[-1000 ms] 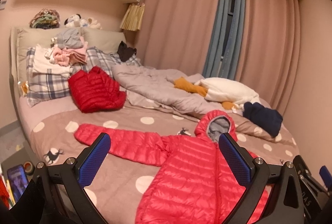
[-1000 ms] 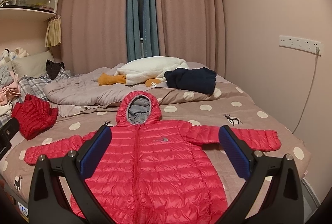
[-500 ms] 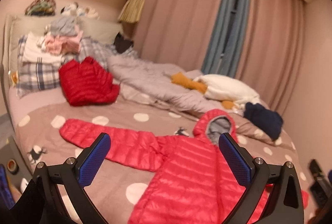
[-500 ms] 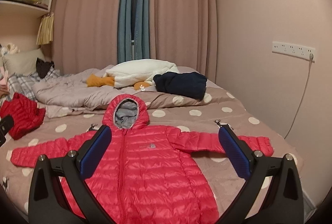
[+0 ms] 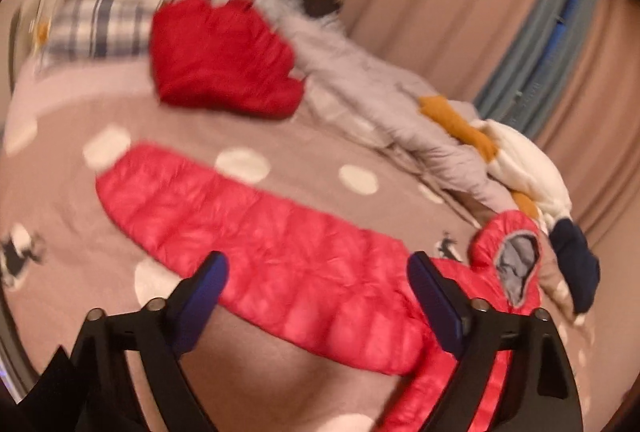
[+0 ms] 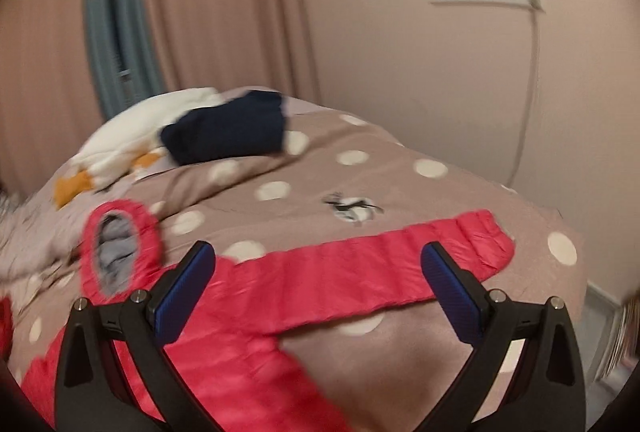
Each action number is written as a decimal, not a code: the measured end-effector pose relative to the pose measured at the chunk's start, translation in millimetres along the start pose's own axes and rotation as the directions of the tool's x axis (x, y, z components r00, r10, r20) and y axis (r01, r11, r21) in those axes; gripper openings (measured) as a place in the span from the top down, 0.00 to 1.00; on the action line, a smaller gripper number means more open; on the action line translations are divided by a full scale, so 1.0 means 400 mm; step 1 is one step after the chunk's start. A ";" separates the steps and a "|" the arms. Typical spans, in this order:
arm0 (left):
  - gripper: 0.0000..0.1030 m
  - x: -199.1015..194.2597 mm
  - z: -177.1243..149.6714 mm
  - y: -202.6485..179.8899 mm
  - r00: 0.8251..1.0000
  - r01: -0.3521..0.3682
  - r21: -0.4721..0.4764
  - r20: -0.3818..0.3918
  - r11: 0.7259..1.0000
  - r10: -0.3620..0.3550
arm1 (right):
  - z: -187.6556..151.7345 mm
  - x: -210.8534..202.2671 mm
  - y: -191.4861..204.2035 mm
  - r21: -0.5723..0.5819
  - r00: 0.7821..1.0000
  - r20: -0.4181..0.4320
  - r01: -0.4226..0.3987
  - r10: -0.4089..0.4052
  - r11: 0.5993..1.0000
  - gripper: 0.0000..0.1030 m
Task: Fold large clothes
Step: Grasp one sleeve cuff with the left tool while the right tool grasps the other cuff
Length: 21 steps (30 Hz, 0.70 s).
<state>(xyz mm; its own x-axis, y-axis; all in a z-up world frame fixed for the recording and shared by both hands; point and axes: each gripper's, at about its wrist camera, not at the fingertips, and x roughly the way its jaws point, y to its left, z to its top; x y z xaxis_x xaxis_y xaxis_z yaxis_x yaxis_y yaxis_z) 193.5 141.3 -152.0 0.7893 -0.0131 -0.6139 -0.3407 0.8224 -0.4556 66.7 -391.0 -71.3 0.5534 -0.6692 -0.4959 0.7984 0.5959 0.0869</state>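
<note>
Left wrist view: a bright red quilted hooded puffer jacket (image 5: pixel 304 264) lies flat and front-up on the taupe bedspread with white polka dots (image 5: pixel 240 112), spread out so that both sleeves reach sideways, a layout that suits folding each sleeve inward over the body. Its left-hand sleeve (image 5: pixel 208 208) runs as a long band from the cuff at upper left down to the shoulder at lower right, and the left gripper (image 5: pixel 316 284) hangs over the sleeve's middle, jaws wide but closing, with nothing pressed between them yet. The grey-lined hood (image 5: pixel 516 264) points toward the far side of the bed, so the jacket's long axis runs from the near edge toward the curtains. A folded darker red padded garment (image 5: pixel 220 60) sits apart near the pillows, probably one already finished.

Right wrist view: the right gripper (image 6: pixel 320 280) hovers over the other sleeve (image 6: pixel 380 272), jaws wide and empty. This sleeve stretches to the right, rising slightly, its cuff near the bed's edge. A folded navy garment (image 6: pixel 228 136) and a white plush toy (image 6: pixel 136 136) lie well beyond the hood (image 6: pixel 116 252). Both views are blurred, so fine contact cannot be judged.
</note>
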 end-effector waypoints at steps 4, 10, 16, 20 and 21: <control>0.17 0.060 0.001 0.059 0.998 -0.049 -0.096 -0.054 0.994 0.044 | -0.004 0.086 -0.064 0.013 0.990 -0.031 0.138 -0.138 0.990 0.00; 0.17 0.091 0.008 0.123 0.996 -0.056 -0.176 -0.085 0.983 0.042 | 0.001 0.176 -0.160 0.093 0.984 -0.112 0.150 -0.140 0.984 0.00; 0.17 0.106 0.016 0.175 0.995 -0.054 -0.286 -0.090 0.957 0.030 | 0.005 0.237 -0.220 0.083 0.970 -0.130 0.218 -0.206 0.972 0.00; 0.16 0.116 0.020 0.181 0.998 -0.037 -0.293 -0.067 0.955 0.018 | -0.010 0.306 -0.261 0.098 0.964 -0.195 0.203 -0.181 0.974 0.00; 0.15 0.118 0.016 0.185 0.998 -0.038 -0.303 -0.062 0.952 0.020 | -0.015 0.320 -0.275 0.111 0.962 -0.211 0.202 -0.176 0.973 0.00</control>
<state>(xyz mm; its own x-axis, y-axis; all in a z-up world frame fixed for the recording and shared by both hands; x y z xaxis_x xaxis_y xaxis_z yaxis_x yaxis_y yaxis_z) 208.8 205.1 -210.7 0.7490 -0.0323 -0.6618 -0.5090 0.6115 -0.6059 48.3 -539.8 -149.5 0.3419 -0.6544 -0.6744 0.9150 0.3953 0.0802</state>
